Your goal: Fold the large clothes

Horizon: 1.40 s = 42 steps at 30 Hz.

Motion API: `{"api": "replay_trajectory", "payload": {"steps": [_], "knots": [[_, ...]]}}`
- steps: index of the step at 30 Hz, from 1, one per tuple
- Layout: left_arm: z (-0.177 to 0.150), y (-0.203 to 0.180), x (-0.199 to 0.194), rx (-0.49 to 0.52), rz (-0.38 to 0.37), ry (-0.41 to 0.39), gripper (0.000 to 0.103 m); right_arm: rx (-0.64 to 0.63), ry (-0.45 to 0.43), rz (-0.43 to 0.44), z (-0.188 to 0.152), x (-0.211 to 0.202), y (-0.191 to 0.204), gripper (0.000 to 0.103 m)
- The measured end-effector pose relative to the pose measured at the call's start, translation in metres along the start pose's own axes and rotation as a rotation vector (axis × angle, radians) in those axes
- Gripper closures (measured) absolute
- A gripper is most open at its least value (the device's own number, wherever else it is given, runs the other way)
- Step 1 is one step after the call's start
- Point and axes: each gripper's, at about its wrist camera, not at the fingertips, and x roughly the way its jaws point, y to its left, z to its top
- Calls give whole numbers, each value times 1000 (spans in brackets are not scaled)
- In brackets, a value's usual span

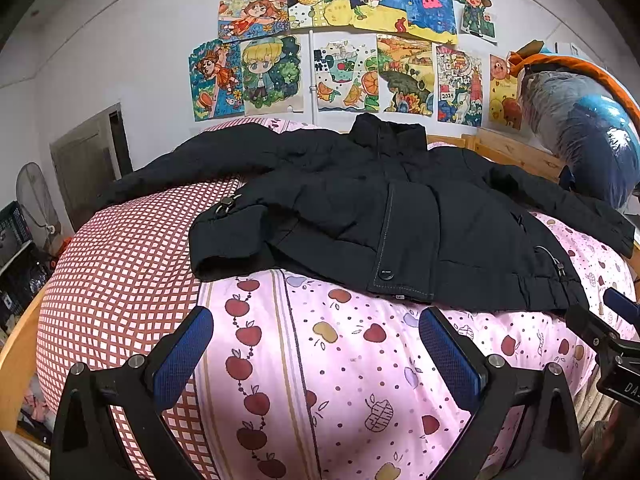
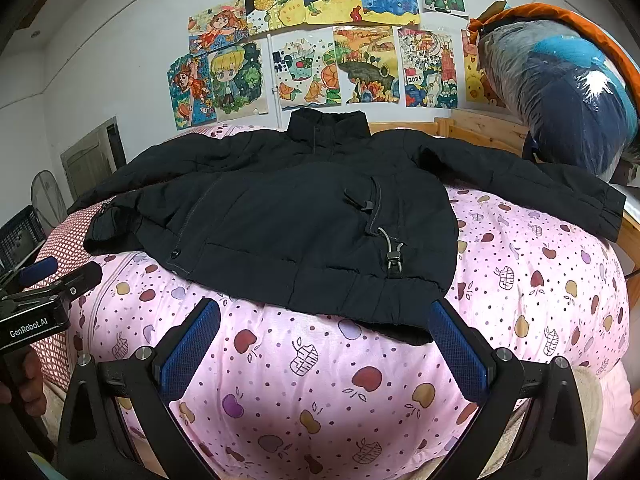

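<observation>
My left gripper [image 1: 316, 344] waits wide open and empty near the hem of the black coat [image 1: 360, 208], which lies flat on the pink bed cover [image 1: 340, 380] ready for folding, and my right gripper [image 2: 324, 336] waits just the same.

**Child's bedroom in a home**

Wooden-framed bed [image 2: 480, 126] w/ pink apple-print quilt [image 2: 320, 380] and red-checked bedding [image 1: 120, 264]. White wall covered w/ kids' colored drawings [image 1: 340, 40], cartoon figures, fish, fruit. Plastic-wrapped bundle of stored bedding [image 2: 560, 92] at the bed's far right corner. Door [image 1: 88, 164], standing fan [image 1: 34, 196] and black crates [image 1: 14, 224] at left. Black padded jacket [image 2: 300, 208] spread on the quilt.
</observation>
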Motion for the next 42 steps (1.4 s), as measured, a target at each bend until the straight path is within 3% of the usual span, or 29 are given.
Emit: {"api": "replay_trajectory", "payload": {"steps": [11,15,18,29,35,39,42], "knots": [[0,-6,1,6,-2,9,0,-1,24,-25,0,4,-1,1],[5,-13,1,35,-66,37,0,-21,52,-131,6,8,-3,1],[15,-21,1,85,-70,26,0,-60,68,-173,17,7,-6,1],[65,-60,8,235,-203,50,0,-99,19,-194,63,5,-27,1],[96,-78,28,205,-268,136,0,-68,6,-168,81,20,-51,1],[118,-104,57,263,-219,209,0,-43,-2,-166,89,37,-70,1],[137,-121,79,334,-191,255,0,48,-46,-153,94,46,-94,1]]}}
